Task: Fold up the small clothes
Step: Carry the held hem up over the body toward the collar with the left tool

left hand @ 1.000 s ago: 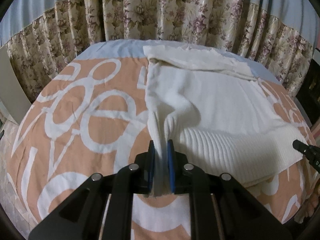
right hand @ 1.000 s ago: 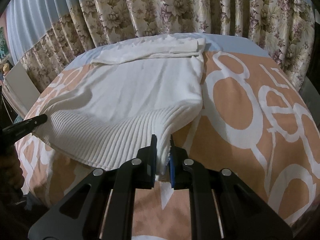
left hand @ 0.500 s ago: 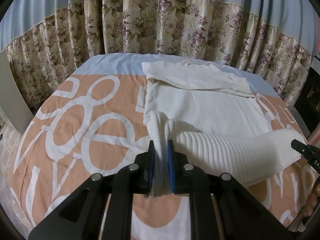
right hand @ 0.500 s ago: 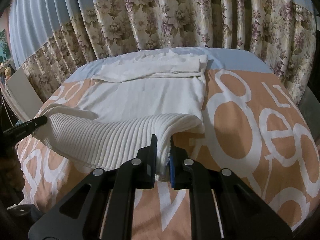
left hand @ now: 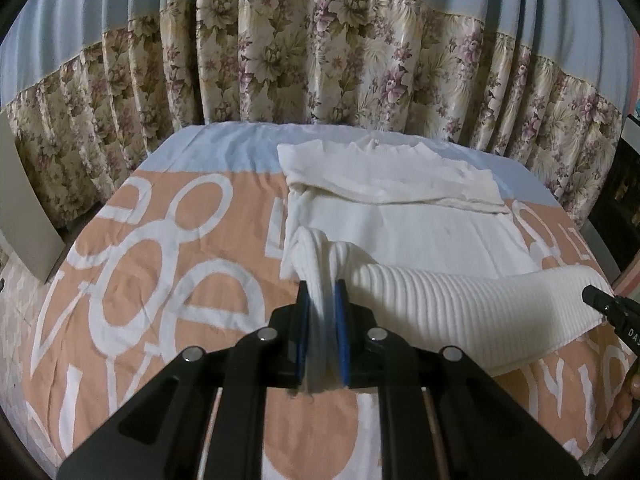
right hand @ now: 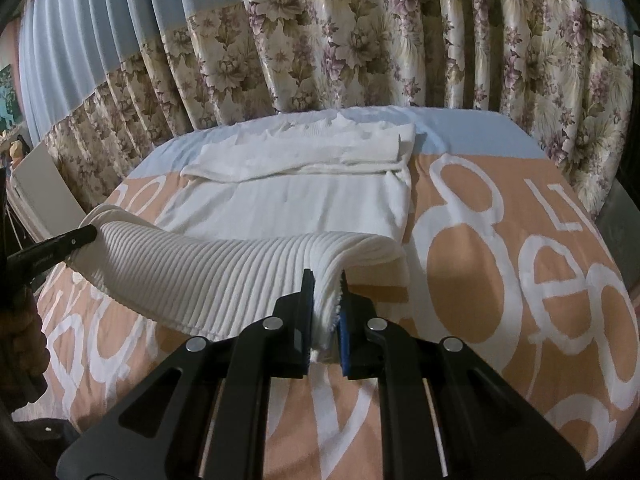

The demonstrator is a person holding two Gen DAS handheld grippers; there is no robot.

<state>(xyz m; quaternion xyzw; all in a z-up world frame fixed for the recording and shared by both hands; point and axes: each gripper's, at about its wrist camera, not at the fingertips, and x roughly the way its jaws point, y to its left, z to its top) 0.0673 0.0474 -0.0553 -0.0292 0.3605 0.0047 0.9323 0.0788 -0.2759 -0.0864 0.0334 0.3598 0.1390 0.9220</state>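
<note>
Pinching the ribbed hem of a white knit sweater [left hand: 420,236], the left gripper [left hand: 323,300] has its blue-padded jaws pressed together on the hem's left corner, the cloth bunched between the pads. The right gripper [right hand: 325,292] clamps the hem's opposite corner the same way. Between the two, the ribbed band [right hand: 224,276] hangs lifted off the bedspread [left hand: 160,264] and arches over the sweater's flat body, near the front edge of the bed. The rest of the garment lies flat on the peach bedspread with large white lettering, its upper part reaching the pale blue strip at the far edge; a sleeve [right hand: 304,156] looks folded across the chest there, though the layers are hard to separate. Floral curtains [left hand: 320,60] hang just behind the far edge. In each view the other gripper's black tip shows at the hem's far corner.
</note>
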